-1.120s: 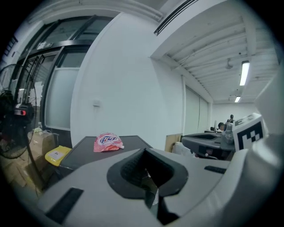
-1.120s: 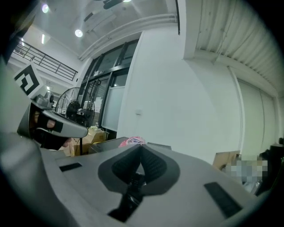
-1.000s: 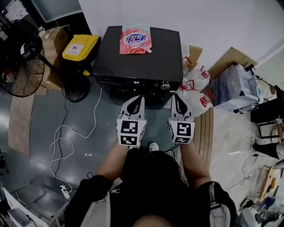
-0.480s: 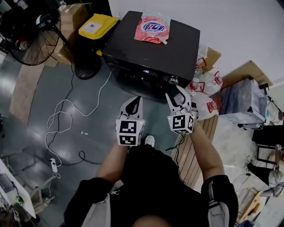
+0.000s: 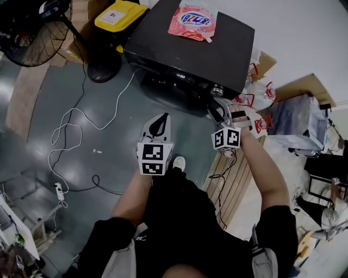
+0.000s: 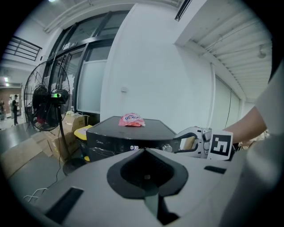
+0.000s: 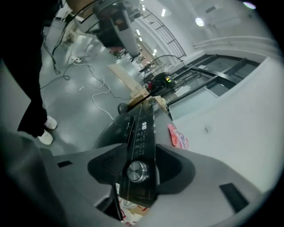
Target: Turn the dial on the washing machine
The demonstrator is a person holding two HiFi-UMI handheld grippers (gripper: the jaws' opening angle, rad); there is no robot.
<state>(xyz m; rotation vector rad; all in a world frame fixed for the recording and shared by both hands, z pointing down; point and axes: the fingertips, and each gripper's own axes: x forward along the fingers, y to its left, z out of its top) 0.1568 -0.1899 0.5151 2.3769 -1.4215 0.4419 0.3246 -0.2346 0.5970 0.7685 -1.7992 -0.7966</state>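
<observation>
The black washing machine (image 5: 185, 49) stands ahead, with its silver dial (image 5: 217, 90) at the right end of the front panel. My right gripper (image 5: 220, 108) is up at that corner, turned on its side. Its jaws are opening. In the right gripper view the dial (image 7: 137, 171) sits between the two jaws, which stand clear of it on either side. My left gripper (image 5: 161, 117) hangs lower, in front of the machine, shut and empty, its tips meeting. From the left gripper view I see the dial (image 6: 167, 147) and the lit display (image 6: 134, 147).
A pink detergent pouch (image 5: 192, 21) lies on the machine's top. A standing fan (image 5: 32, 27) and a yellow-lidded bin (image 5: 119, 13) are at the left. Cables (image 5: 70, 136) trail over the floor. Plastic bags (image 5: 255, 103) and wooden boards (image 5: 234, 179) are at the right.
My right gripper has risen from beside the left one to the dial and its jaws have spread. The left gripper has stayed low and shut.
</observation>
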